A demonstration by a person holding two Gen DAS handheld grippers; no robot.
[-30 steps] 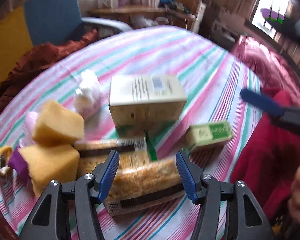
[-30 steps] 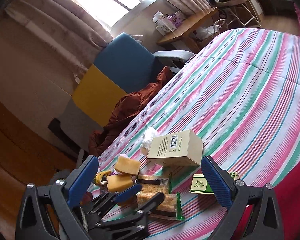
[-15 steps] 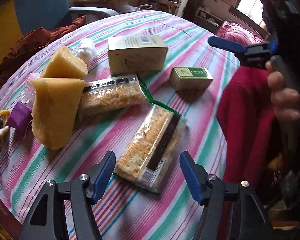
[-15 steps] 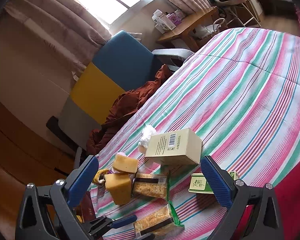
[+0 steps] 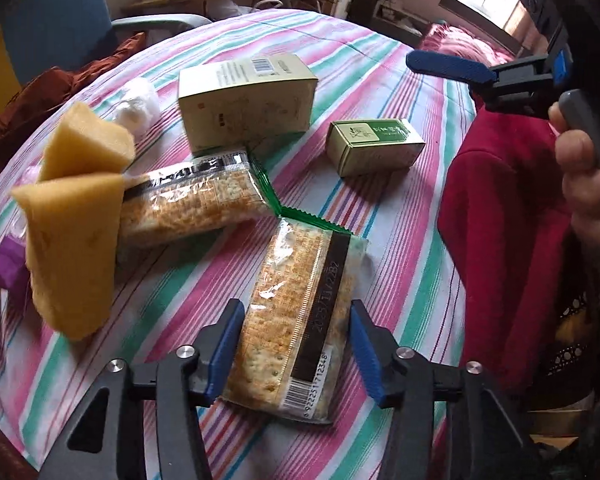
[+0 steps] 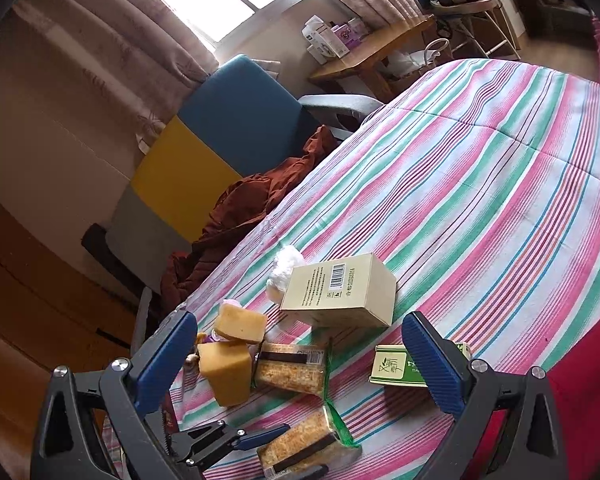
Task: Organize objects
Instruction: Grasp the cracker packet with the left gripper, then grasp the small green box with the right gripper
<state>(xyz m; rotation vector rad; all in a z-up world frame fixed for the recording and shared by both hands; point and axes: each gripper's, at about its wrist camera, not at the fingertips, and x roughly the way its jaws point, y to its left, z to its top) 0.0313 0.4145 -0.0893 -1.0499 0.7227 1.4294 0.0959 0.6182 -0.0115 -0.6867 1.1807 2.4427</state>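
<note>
**Blue pads closing around a cracker pack**

Blue-padded left hand-held gripper (image 5: 292, 354) is closing around the near cracker pack (image 5: 300, 312) on the striped tabletop (image 5: 380, 240), left pad touching. Beyond lie a second pack (image 5: 192, 204), sponges (image 5: 72, 240) and boxes (image 5: 246, 102). Right hand-held gripper (image 6: 300, 364) is spread, empty.

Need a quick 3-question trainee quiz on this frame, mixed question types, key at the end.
1. True or false: the left gripper has its fingers on either side of a cracker pack.
2. Multiple choice: what lies nearest the small green box? A) the tall pale box B) the yellow sponge C) the white wad
3. Fill in: the right gripper holds ____.

Key: 1 true, its jaws are closing around the near pack lying on the striped cloth. 2 A. 3 nothing; it is wide open above the bed.
</note>
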